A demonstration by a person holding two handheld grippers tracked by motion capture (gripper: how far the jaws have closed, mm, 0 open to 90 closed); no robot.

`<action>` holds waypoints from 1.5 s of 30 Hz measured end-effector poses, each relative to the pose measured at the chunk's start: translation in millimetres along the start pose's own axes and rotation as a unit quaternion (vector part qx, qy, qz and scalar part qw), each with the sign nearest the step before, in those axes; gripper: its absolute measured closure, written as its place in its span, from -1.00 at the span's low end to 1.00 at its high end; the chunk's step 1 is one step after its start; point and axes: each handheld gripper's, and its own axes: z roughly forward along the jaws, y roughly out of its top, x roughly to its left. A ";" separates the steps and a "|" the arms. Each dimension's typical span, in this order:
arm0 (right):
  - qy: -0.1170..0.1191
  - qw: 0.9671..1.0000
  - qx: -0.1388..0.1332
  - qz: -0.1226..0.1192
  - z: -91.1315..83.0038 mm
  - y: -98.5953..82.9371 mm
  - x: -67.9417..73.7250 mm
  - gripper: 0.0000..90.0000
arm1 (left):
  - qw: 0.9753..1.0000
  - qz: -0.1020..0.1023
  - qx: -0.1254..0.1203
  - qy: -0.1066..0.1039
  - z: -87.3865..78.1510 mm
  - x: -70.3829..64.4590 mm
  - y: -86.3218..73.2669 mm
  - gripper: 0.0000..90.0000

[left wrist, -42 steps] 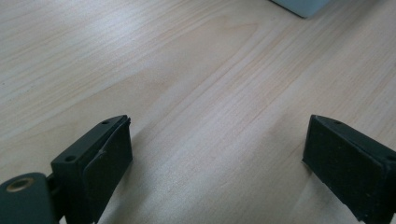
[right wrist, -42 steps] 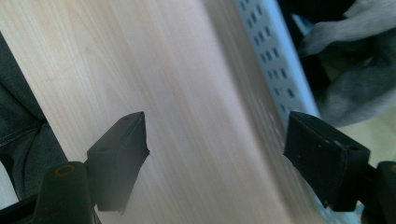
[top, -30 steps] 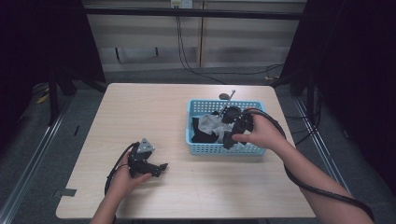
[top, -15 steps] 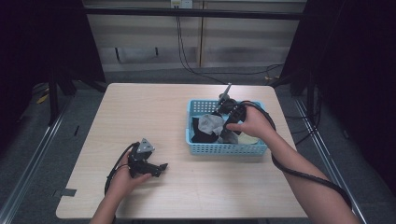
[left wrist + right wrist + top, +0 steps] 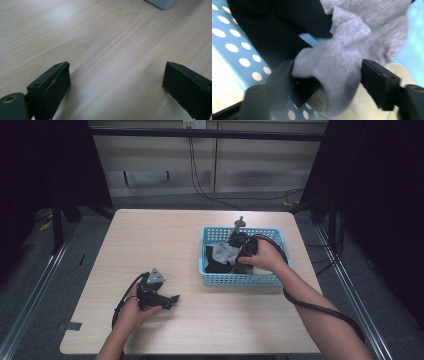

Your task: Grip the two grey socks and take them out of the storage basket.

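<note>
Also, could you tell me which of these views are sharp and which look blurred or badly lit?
High view: sharp table, very dark surroundings. Left gripper view: crisp wood grain, soft glare at upper left. Right gripper view: grey sock and left finger smeared by blur, basket holes glowing overexposed.

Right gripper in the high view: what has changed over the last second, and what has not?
The right gripper has moved from the blue basket's near rim farther in, over the clothes, and its jaws now sit around a fold of the grey sock. Whether they have clamped is unclear. The left gripper stayed open on the table, and the basket has not shifted.
</note>
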 end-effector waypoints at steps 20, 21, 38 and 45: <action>0.034 0.999 0.001 0.008 -30.0 -12.5 -17.7 0.81 | 1.000 0.003 0.001 0.001 -0.2 0.4 0.1 -0.84; 0.034 0.999 0.001 0.008 -30.0 -12.5 -17.7 0.81 | 1.000 0.003 0.001 0.001 -0.2 0.4 0.1 -0.84; 0.028 1.000 -0.005 0.004 -70.9 -20.8 -27.4 0.81 | 1.000 0.003 0.003 0.000 -0.5 0.5 0.3 -0.84; 0.027 1.000 -0.015 0.004 -86.4 -24.5 -27.3 0.81 | 1.000 0.003 0.003 0.000 -0.5 0.5 0.3 -0.84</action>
